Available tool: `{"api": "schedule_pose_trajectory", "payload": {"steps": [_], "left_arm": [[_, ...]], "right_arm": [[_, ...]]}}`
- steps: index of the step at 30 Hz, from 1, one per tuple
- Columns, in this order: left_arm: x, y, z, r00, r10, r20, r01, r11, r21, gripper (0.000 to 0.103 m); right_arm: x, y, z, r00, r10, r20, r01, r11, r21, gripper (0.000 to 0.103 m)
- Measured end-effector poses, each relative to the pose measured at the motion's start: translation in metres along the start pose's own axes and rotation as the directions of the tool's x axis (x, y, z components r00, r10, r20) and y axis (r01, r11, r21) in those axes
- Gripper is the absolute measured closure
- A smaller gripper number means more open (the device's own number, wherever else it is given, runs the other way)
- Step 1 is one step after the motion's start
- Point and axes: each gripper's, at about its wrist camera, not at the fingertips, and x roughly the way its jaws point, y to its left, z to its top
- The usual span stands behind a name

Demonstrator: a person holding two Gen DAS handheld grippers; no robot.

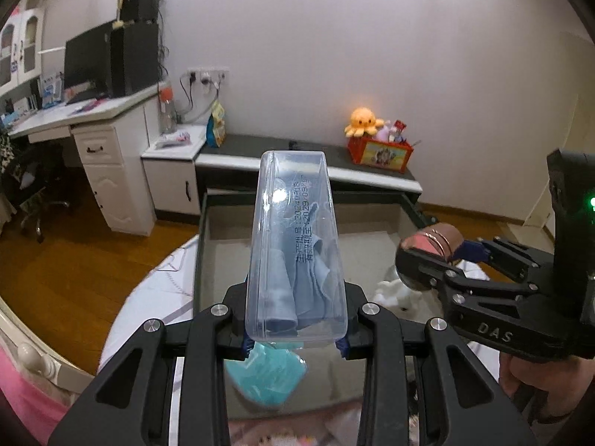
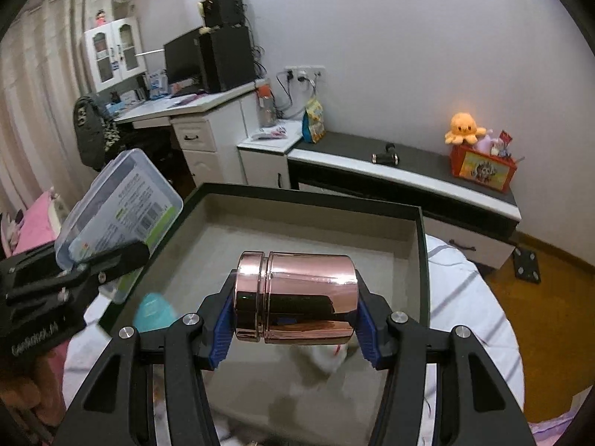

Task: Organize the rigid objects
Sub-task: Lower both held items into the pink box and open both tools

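Observation:
My left gripper (image 1: 295, 338) is shut on a clear plastic case (image 1: 295, 245) with blue cloth inside; the case sticks out ahead of the fingers, above a shallow dark-rimmed box (image 1: 202, 223). My right gripper (image 2: 293, 329) is shut on a shiny rose-gold metal jar (image 2: 297, 299), held on its side by its two ends over the same box (image 2: 422, 260). In the right wrist view the left gripper (image 2: 74, 271) and its case (image 2: 119, 212) hang at the left. In the left wrist view the right gripper (image 1: 442, 260) and jar (image 1: 435, 243) are at the right.
A teal item (image 1: 266, 375) lies in the box's near part, a white crumpled thing (image 1: 398, 290) to its right. The box rests on a white striped bed cover (image 2: 468, 297). Behind are a low dark-topped bench (image 2: 409, 163) with a red toy box (image 2: 483, 171), and a white desk (image 2: 193, 111).

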Motion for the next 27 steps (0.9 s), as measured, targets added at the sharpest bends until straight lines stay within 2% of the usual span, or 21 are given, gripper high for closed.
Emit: {"api": "schedule_pose_trajectory", "payload": {"steps": [3, 4, 5, 6, 8, 9, 10, 13, 14, 15, 27], "left_arm": [[0.021, 0.000, 0.001, 0.999, 0.011, -0.041, -0.011, 1.000, 0.009, 0.070], [0.027, -0.001, 0.001, 0.998, 0.019, -0.056, -0.018, 1.000, 0.012, 0.070], [0.030, 0.000, 0.001, 0.997, 0.028, -0.065, -0.028, 1.000, 0.009, 0.070], [0.032, 0.001, 0.001, 0.997, 0.036, -0.070, -0.036, 0.999, 0.007, 0.065], [0.030, 0.003, 0.000, 0.997, 0.047, -0.060, -0.047, 0.999, 0.003, 0.043], [0.025, 0.006, -0.002, 0.997, 0.060, -0.042, -0.061, 0.998, -0.004, 0.025], [0.021, 0.006, -0.003, 0.997, 0.065, -0.029, -0.066, 0.998, -0.007, 0.013], [0.002, 0.010, -0.009, 0.997, 0.076, 0.014, -0.076, 0.997, -0.009, 0.002], [-0.004, 0.011, -0.010, 0.996, 0.082, 0.022, -0.082, 0.997, -0.009, 0.001], [-0.011, 0.012, -0.012, 0.996, 0.085, 0.032, -0.085, 0.996, -0.009, 0.000], [-0.086, 0.011, -0.047, 0.993, 0.094, 0.073, -0.093, 0.995, -0.022, 0.000]], "right_arm": [[0.017, -0.009, 0.004, 1.000, -0.012, -0.021, 0.013, 1.000, 0.020, 0.046], [0.020, -0.011, 0.005, 1.000, -0.018, -0.022, 0.018, 1.000, 0.025, 0.042], [0.022, -0.013, 0.005, 1.000, -0.017, -0.023, 0.018, 0.999, 0.029, 0.028], [0.022, -0.015, 0.006, 1.000, -0.018, -0.017, 0.019, 0.999, 0.038, 0.020], [0.017, -0.017, 0.005, 1.000, -0.023, -0.001, 0.023, 0.998, 0.051, 0.019], [0.013, -0.019, 0.004, 1.000, -0.030, 0.002, 0.029, 0.998, 0.058, 0.015], [0.010, -0.020, 0.002, 0.999, -0.038, 0.006, 0.037, 0.997, 0.068, 0.013], [-0.008, -0.025, -0.002, 0.999, -0.026, 0.033, 0.022, 0.993, 0.112, 0.011], [-0.013, -0.026, -0.002, 0.999, -0.024, 0.042, 0.019, 0.992, 0.127, 0.009], [-0.022, -0.027, -0.004, 0.998, -0.021, 0.056, 0.013, 0.990, 0.141, 0.000], [-0.104, -0.001, -0.042, 0.987, -0.006, 0.158, -0.021, 0.986, 0.165, 0.000]]}}
